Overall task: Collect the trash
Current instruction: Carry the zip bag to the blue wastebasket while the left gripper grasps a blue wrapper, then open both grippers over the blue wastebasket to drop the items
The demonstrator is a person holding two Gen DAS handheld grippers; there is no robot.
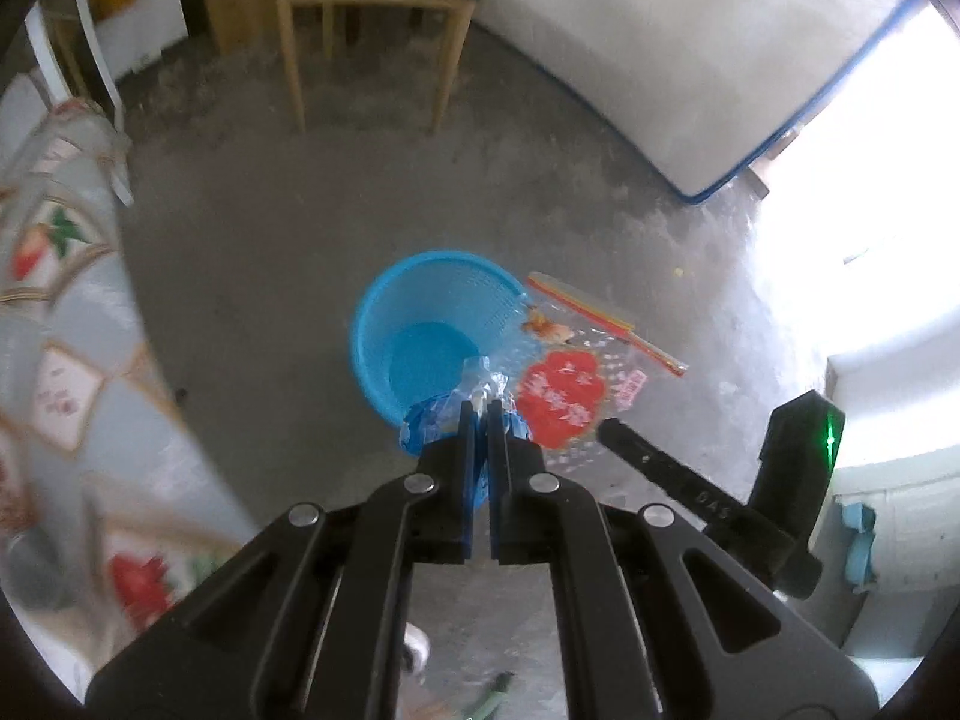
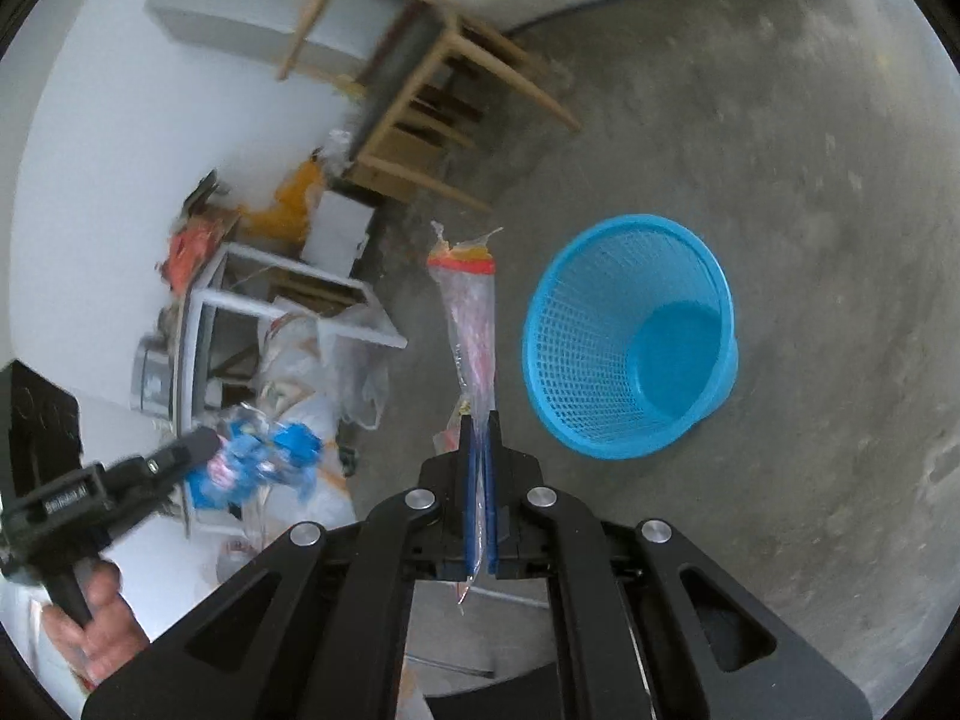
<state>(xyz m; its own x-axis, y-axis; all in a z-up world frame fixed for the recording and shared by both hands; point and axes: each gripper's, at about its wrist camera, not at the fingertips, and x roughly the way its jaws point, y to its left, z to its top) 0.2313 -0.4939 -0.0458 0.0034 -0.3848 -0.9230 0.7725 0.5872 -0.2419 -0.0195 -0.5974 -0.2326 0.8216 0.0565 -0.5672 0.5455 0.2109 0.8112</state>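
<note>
A blue mesh waste basket [image 1: 429, 327] stands open on the concrete floor; it also shows in the right wrist view [image 2: 630, 336]. My left gripper [image 1: 480, 405] is shut on a crumpled blue and clear plastic wrapper [image 1: 432, 426], held just above the basket's near rim. My right gripper [image 2: 478, 417] is shut on a clear plastic bag with a red label and red zip strip [image 2: 471, 312], which hangs up in the air left of the basket. That bag [image 1: 564, 390] and the right gripper [image 1: 606, 429] appear in the left view, right of the basket. The left gripper with its wrapper [image 2: 258, 462] shows at lower left.
A wooden chair [image 1: 378, 18] stands beyond the basket. A mattress with blue trim [image 1: 690, 60] leans at the right. A patterned cloth [image 1: 66, 324] covers furniture at the left. Clutter of bags and a white frame [image 2: 270, 312] lies by the wall.
</note>
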